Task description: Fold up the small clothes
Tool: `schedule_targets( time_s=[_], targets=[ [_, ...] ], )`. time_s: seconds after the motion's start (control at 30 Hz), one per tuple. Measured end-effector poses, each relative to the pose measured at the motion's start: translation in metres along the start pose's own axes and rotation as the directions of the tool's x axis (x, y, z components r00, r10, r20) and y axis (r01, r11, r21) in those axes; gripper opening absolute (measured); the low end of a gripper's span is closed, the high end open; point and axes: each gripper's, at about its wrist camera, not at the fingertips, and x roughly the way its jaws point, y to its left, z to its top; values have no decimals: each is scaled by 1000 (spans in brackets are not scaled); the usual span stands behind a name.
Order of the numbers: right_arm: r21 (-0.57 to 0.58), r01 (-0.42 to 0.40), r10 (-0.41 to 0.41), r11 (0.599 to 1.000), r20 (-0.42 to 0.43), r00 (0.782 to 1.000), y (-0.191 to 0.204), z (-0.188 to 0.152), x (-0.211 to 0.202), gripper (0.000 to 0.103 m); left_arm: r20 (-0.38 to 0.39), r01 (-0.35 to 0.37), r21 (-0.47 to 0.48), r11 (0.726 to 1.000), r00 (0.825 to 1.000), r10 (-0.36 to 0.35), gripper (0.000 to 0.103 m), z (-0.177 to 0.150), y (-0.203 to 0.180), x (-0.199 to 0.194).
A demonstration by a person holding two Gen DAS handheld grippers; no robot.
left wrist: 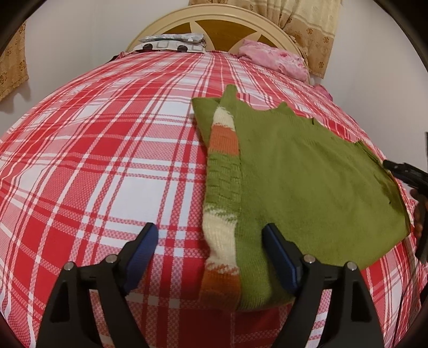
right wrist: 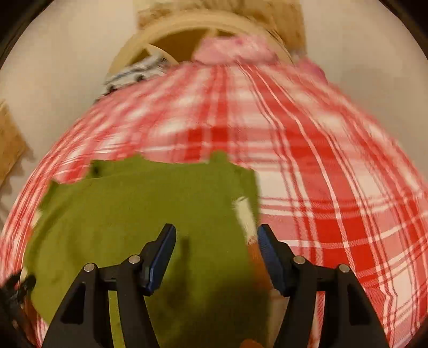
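A small green knitted sweater (left wrist: 307, 171) with cream and orange bands along its left edge lies flat on the red and white plaid bed (left wrist: 107, 160). My left gripper (left wrist: 211, 233) is open and empty, low over the sweater's near left edge. The right gripper (left wrist: 401, 171) shows as a dark shape at the sweater's right edge in the left wrist view. In the blurred right wrist view the sweater (right wrist: 139, 214) fills the lower left, and my right gripper (right wrist: 216, 235) is open and empty over its right edge.
A round cream and brown headboard (left wrist: 214, 24) stands at the far end. A pink bundle of cloth (left wrist: 275, 59) and a grey and white pillow (left wrist: 171, 42) lie by it. Patterned curtains (left wrist: 307, 29) hang behind. Bare plaid sheet lies left of the sweater.
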Motion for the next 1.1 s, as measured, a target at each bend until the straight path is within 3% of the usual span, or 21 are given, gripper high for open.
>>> schedule_targets(
  time_s=[0.07,0.2,0.27,0.37,0.6,1.1],
  targets=[
    [-52,-65,66,997,17,998,27,-8,-16,64,0,-2,1,1000,1000,2,84,0,0,0],
    [-193,-169,165,967,-36,986,88,-35,-27,64,-1,-3,2,1000,1000,3,84,0,0,1],
    [-265,-185,170,946,-76,982,113,-56,-26,64,-1,-4,2,1000,1000,4,84,0,0,1],
    [-345,-127,98,930,-101,990,135,-88,-18,64,-1,-2,1,1000,1000,2,84,0,0,1],
    [-303,-115,92,946,-90,992,125,-112,-31,64,-2,3,2,1000,1000,-3,86,0,0,1],
    [-329,-73,59,941,-52,997,127,-127,-58,64,0,44,2,999,999,-44,93,-1,0,-9]
  ],
)
